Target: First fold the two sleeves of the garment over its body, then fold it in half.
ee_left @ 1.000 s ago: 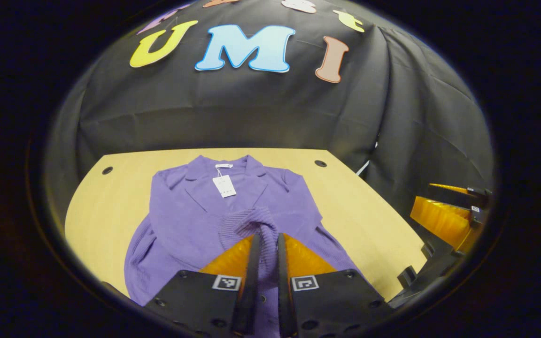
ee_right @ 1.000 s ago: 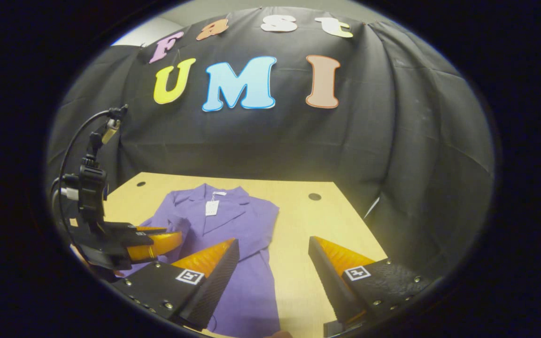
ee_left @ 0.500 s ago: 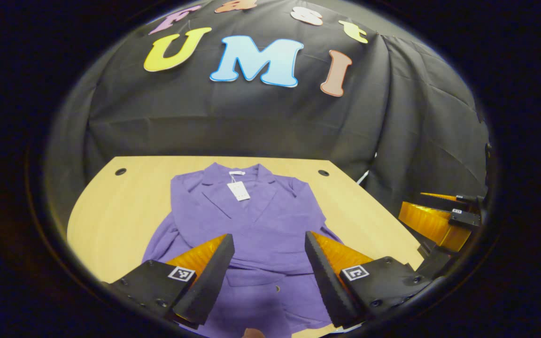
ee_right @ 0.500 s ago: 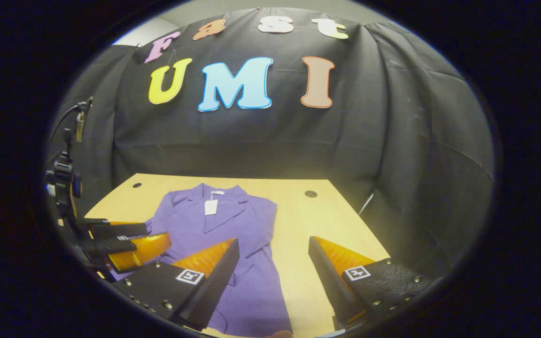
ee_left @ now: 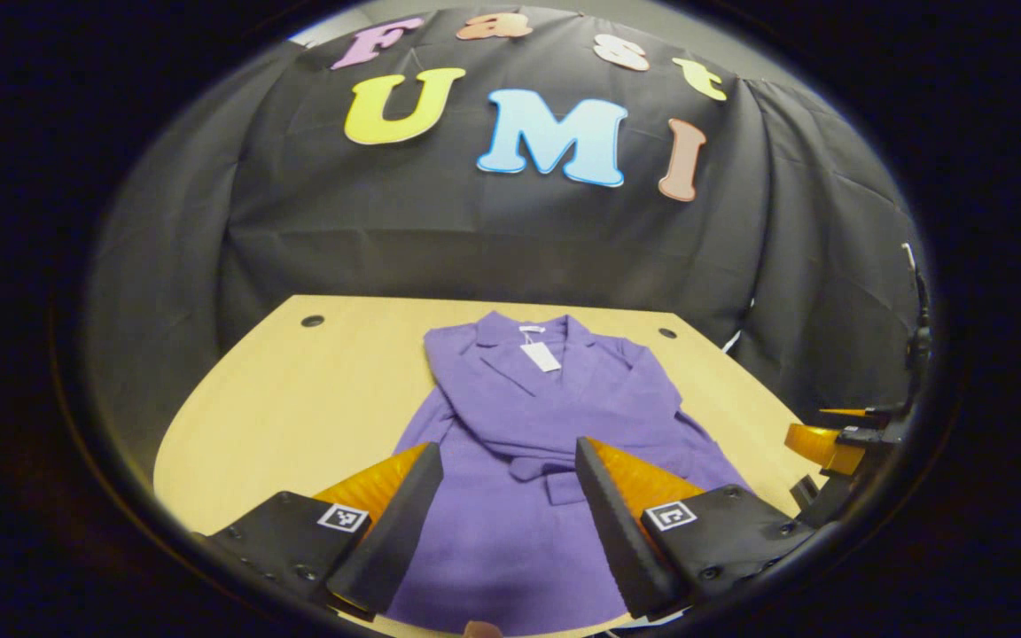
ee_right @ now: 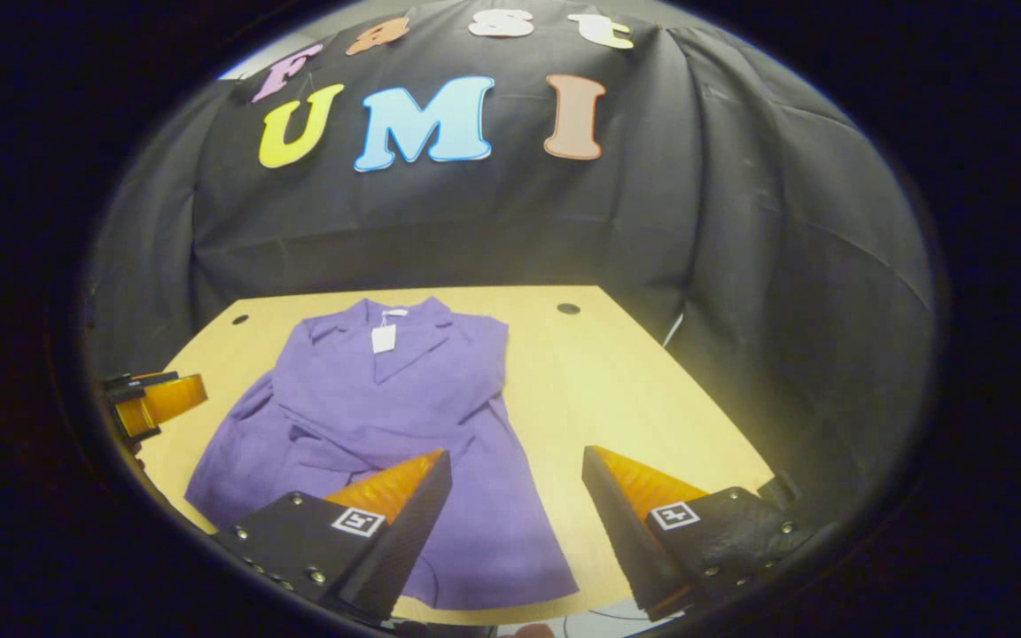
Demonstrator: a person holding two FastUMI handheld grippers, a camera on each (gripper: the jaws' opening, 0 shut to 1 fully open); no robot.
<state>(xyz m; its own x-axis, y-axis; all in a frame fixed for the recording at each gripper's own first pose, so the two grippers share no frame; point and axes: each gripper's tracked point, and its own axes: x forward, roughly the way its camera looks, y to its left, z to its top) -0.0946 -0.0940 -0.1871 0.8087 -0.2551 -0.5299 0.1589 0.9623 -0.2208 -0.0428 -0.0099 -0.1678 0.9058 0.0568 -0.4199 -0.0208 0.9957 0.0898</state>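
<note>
Purple garment flat on table, sleeves apparently crossed; left gripper and right gripper spread, empty. Halving unevenly may dislodge sleeves.

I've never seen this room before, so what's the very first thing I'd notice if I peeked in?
You'd spot the big purple jacket first, spread flat in the middle of the pale wooden table, with a small white tag at its collar and both sleeves laid across its front. Next you'd see the left gripper and the right gripper, both wide open at the near end of the jacket, holding nothing.
</note>
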